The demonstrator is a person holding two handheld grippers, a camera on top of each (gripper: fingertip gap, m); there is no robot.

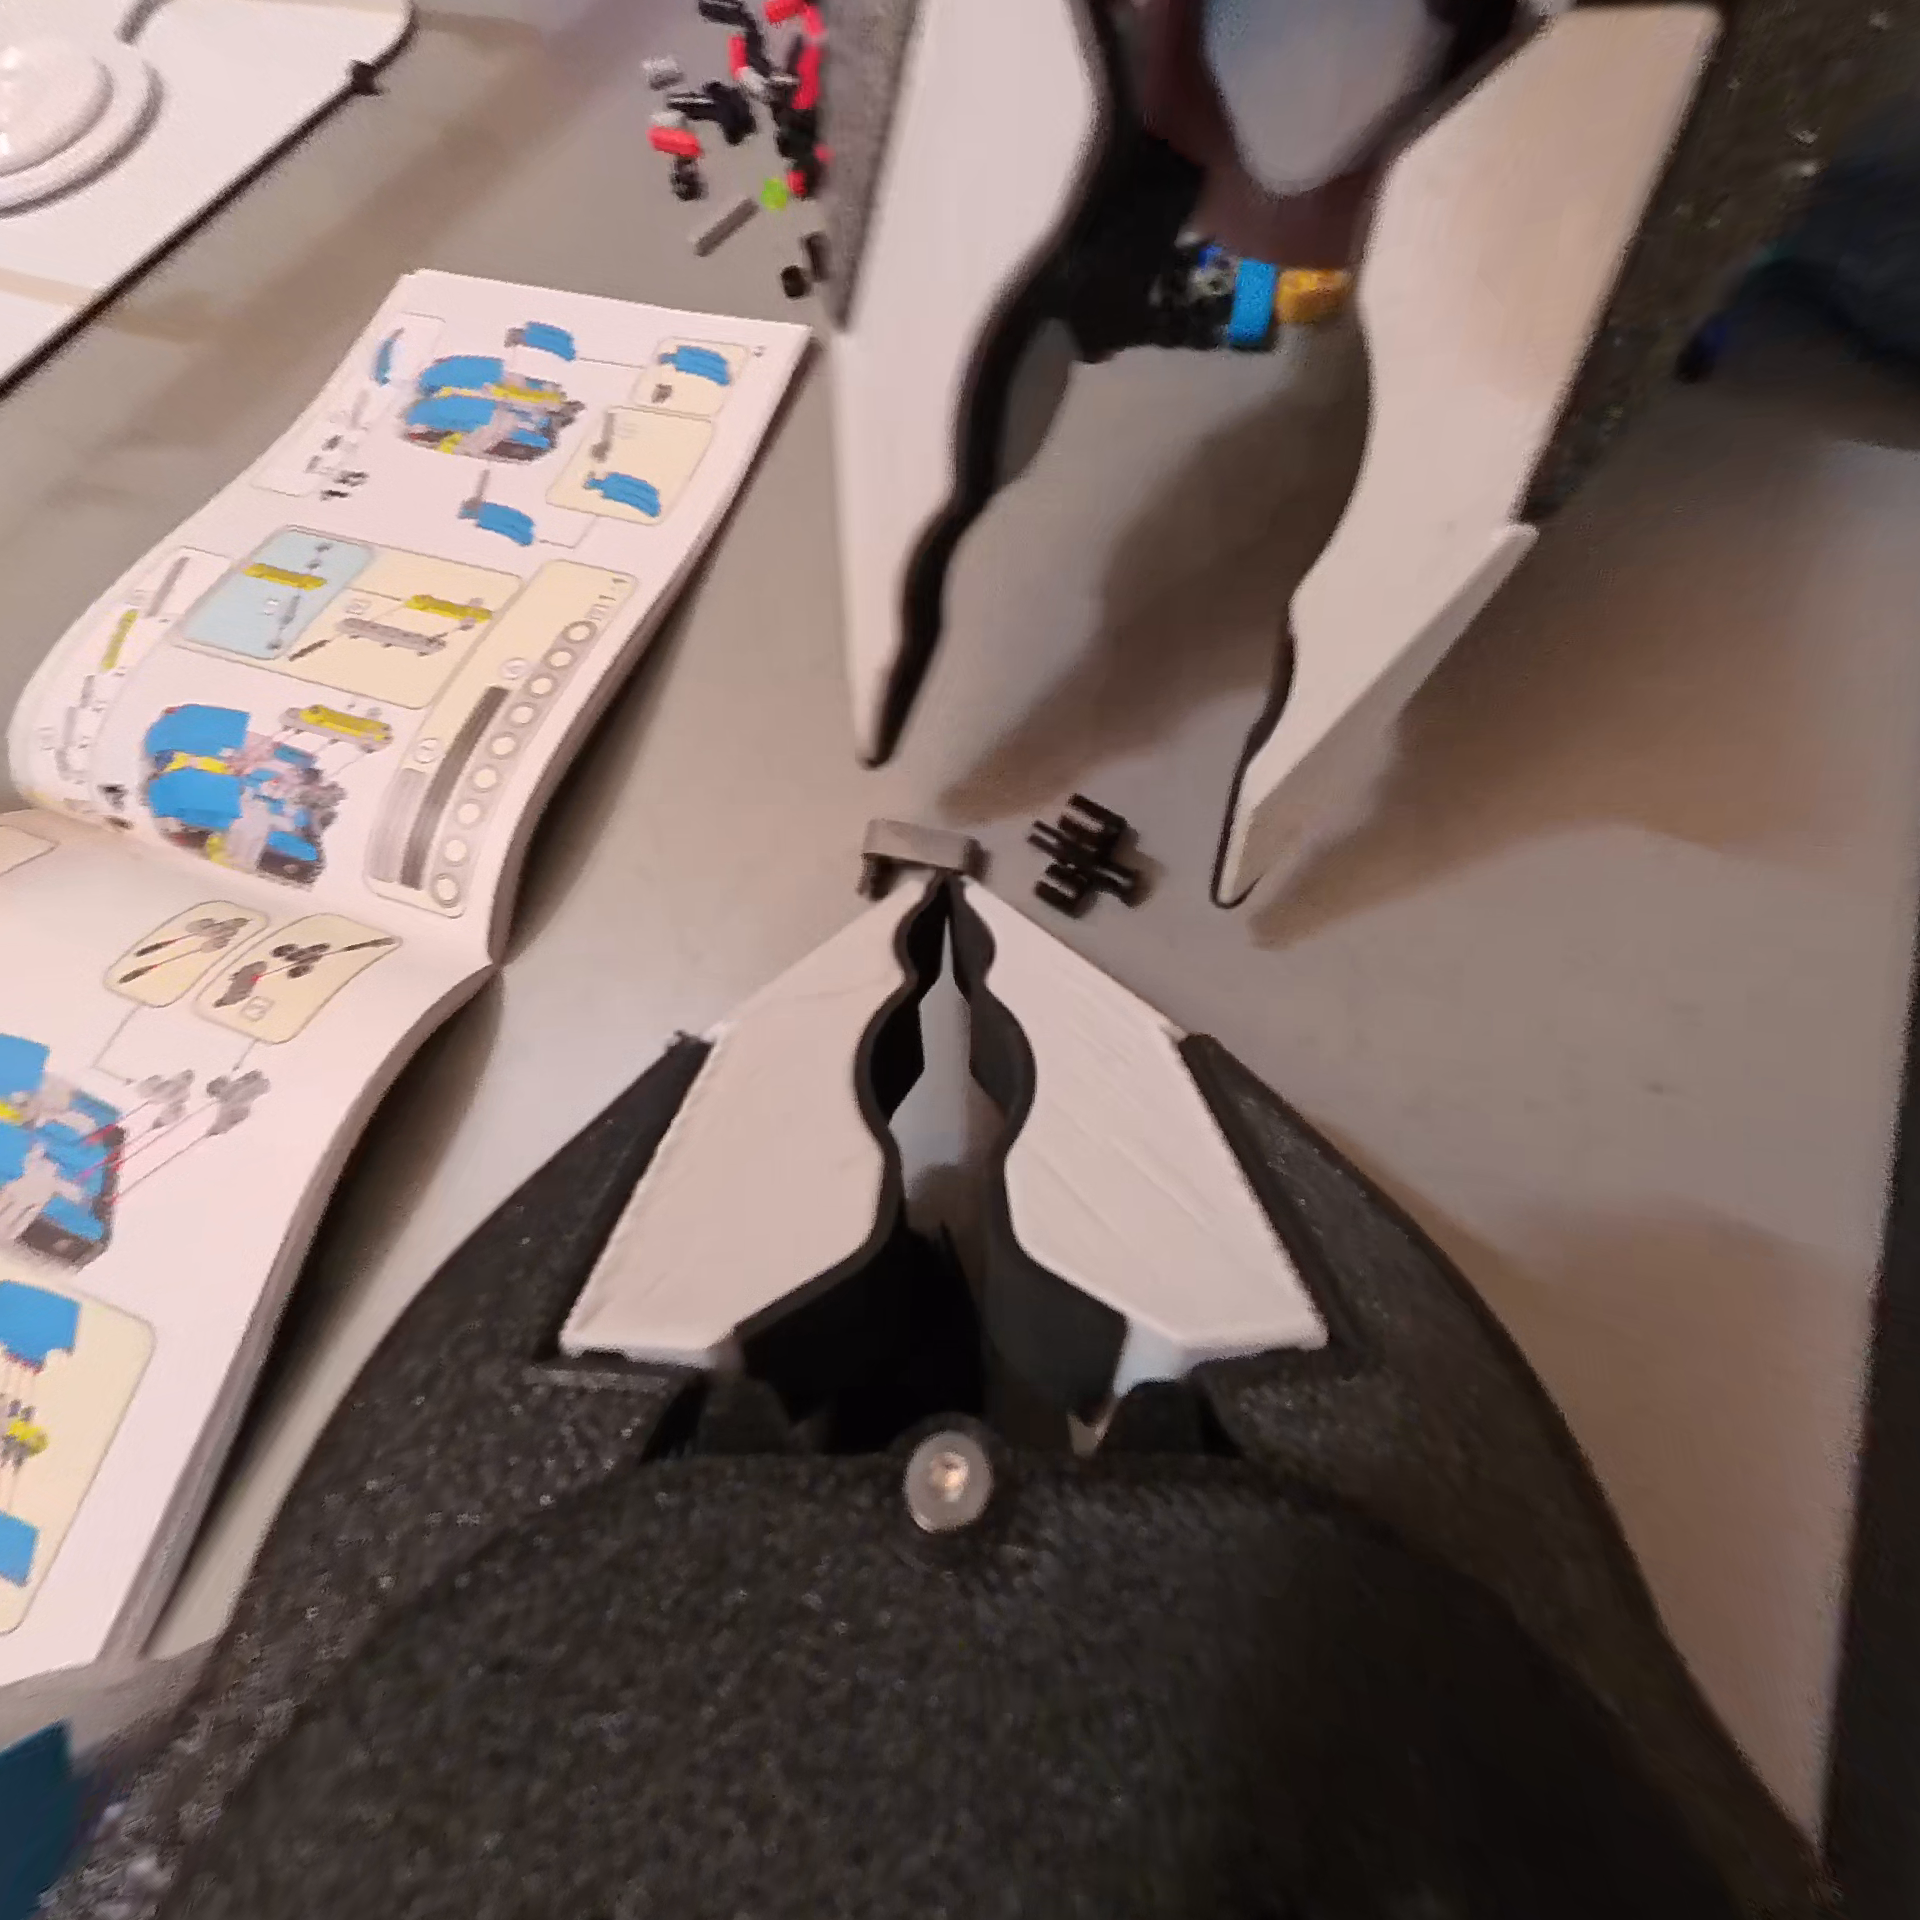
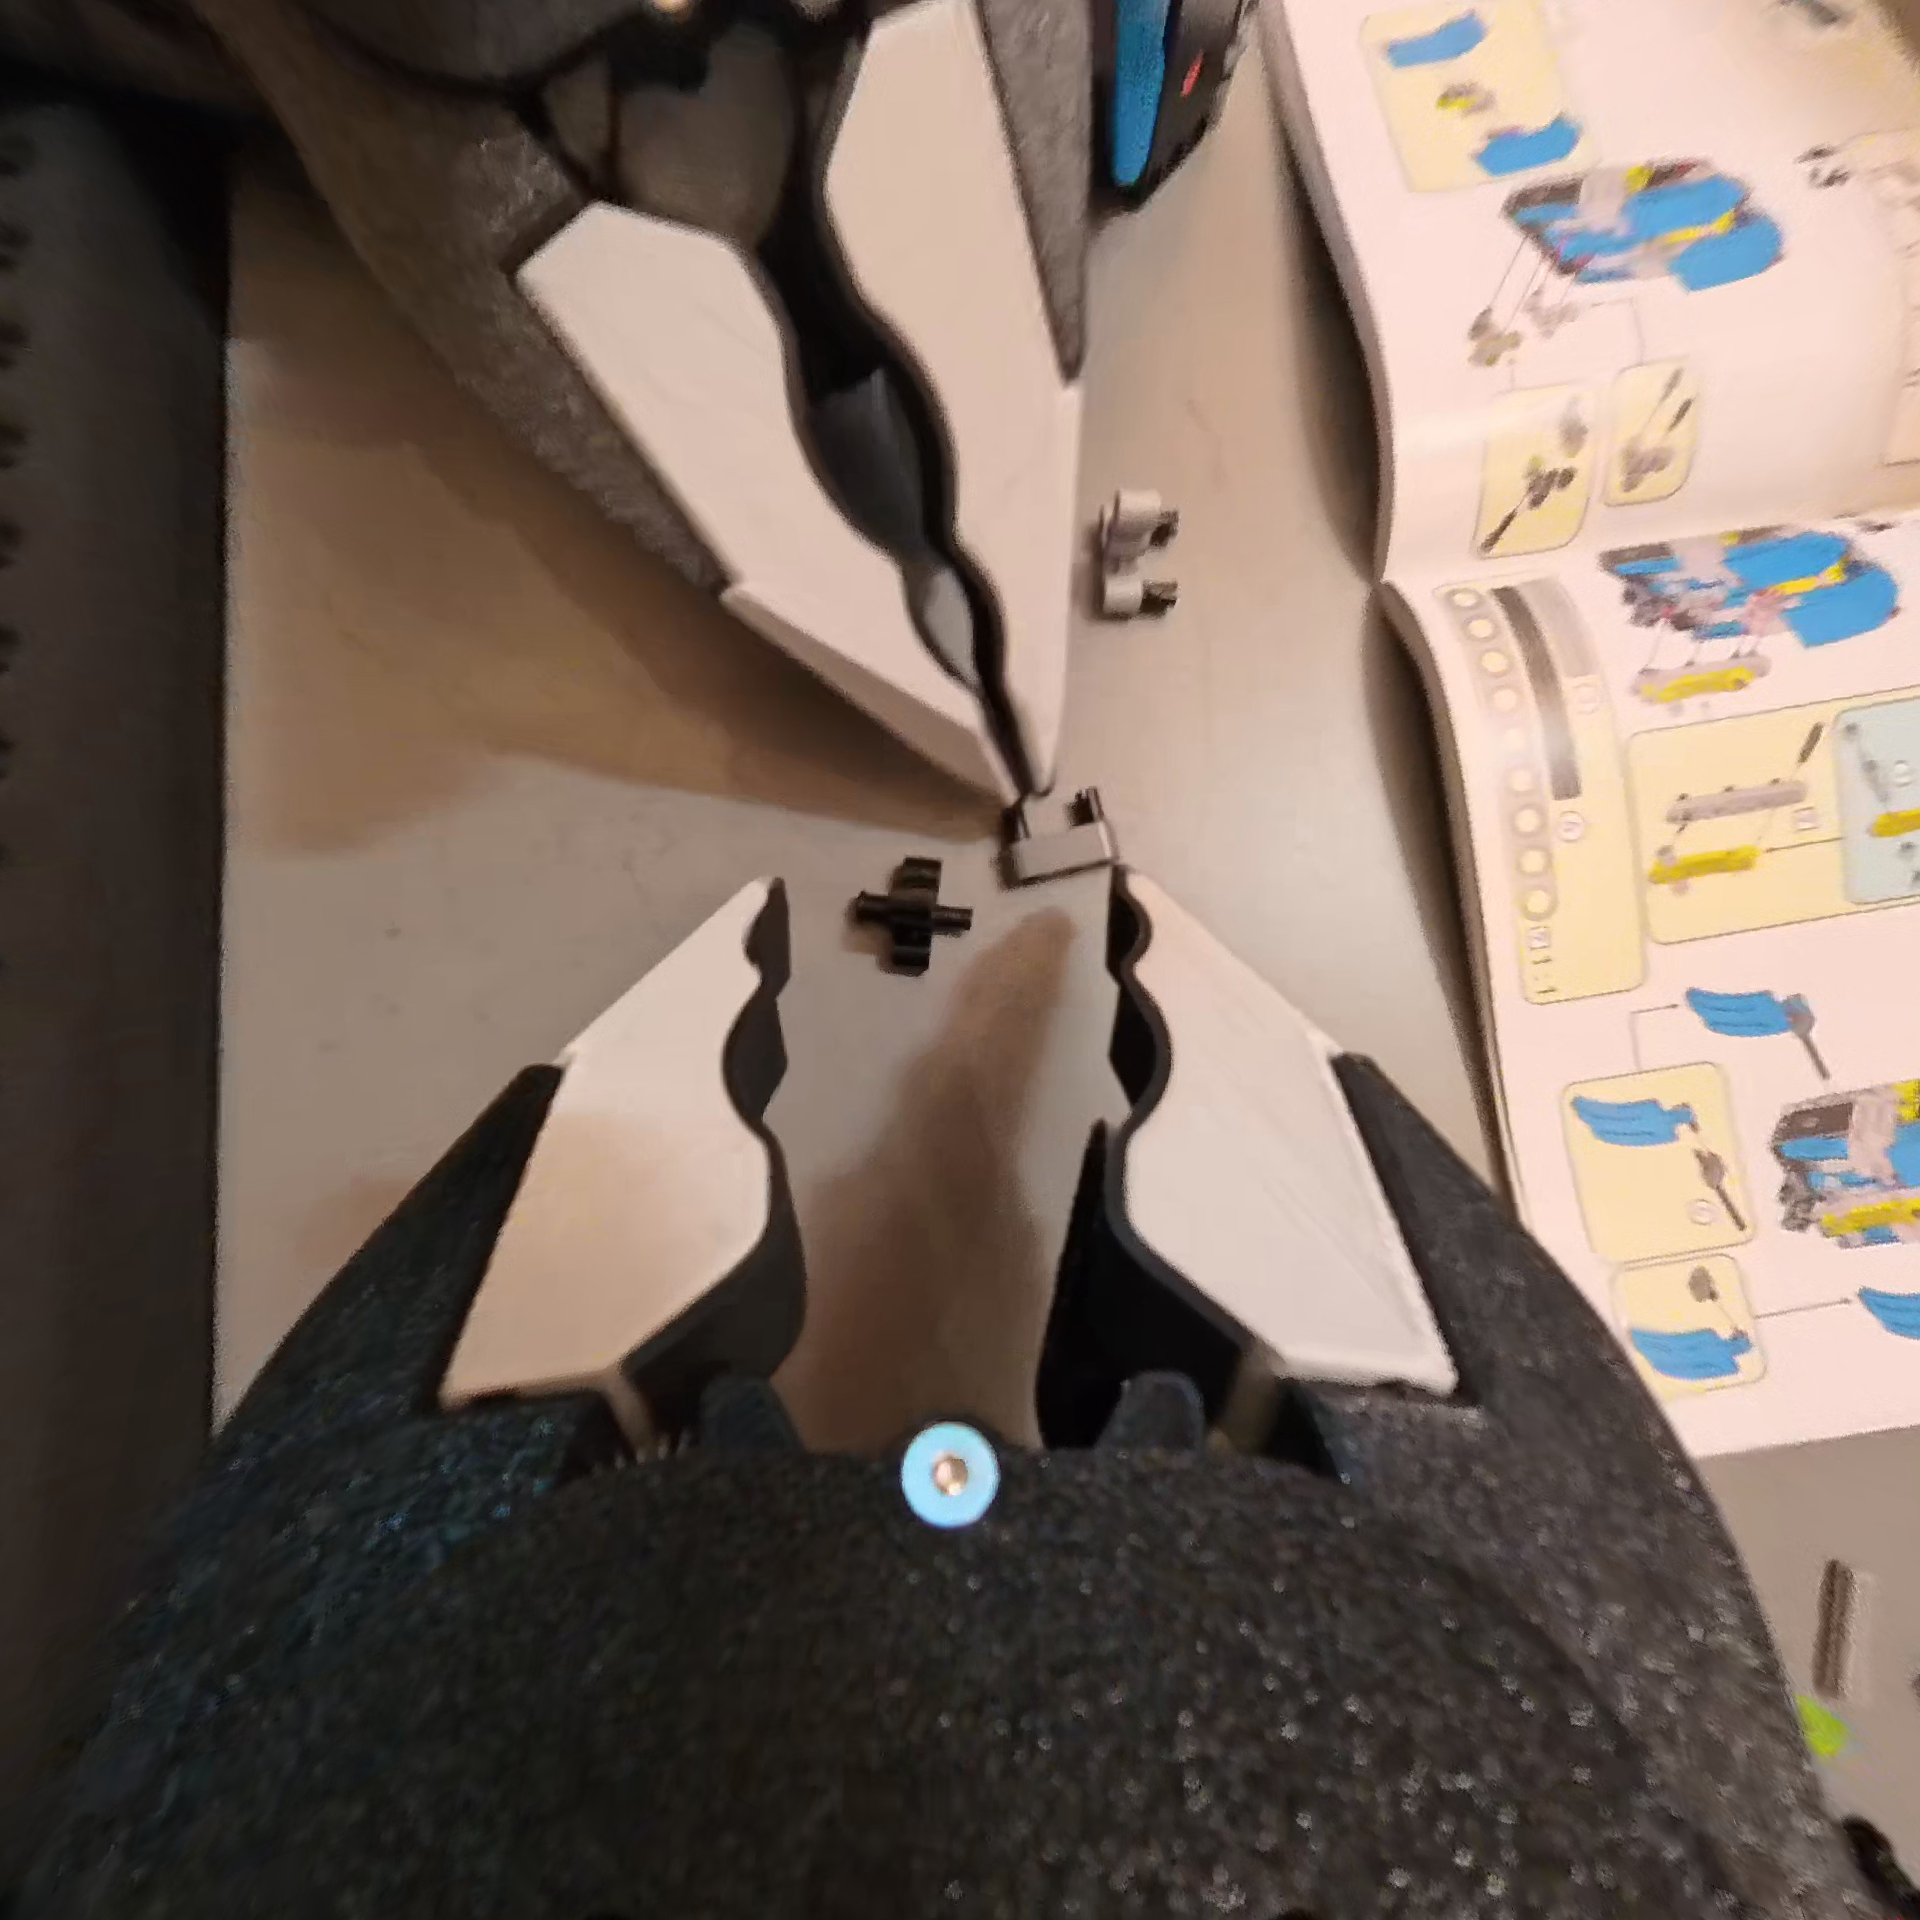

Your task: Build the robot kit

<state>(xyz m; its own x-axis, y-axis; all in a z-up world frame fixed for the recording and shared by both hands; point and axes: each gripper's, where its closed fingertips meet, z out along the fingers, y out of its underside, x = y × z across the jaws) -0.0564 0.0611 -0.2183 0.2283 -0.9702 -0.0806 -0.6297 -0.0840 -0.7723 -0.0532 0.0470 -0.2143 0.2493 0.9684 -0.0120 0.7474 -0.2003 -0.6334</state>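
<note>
The bench [image 1: 1455, 1039] is grey. An open booklet [image 1: 343, 707] lies flat on it. A black cross-shaped part [image 2: 909, 916] lies near a grey connector [image 2: 1058, 847]; a second grey connector [image 2: 1135, 561] lies apart. Small loose parts [image 1: 748, 114] are scattered beyond the booklet.

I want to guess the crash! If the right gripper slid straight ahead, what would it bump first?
Probably the small black cross-shaped piece on the table, just beyond the open right gripper. Depth is hard to judge, so it might pass over it.
</note>
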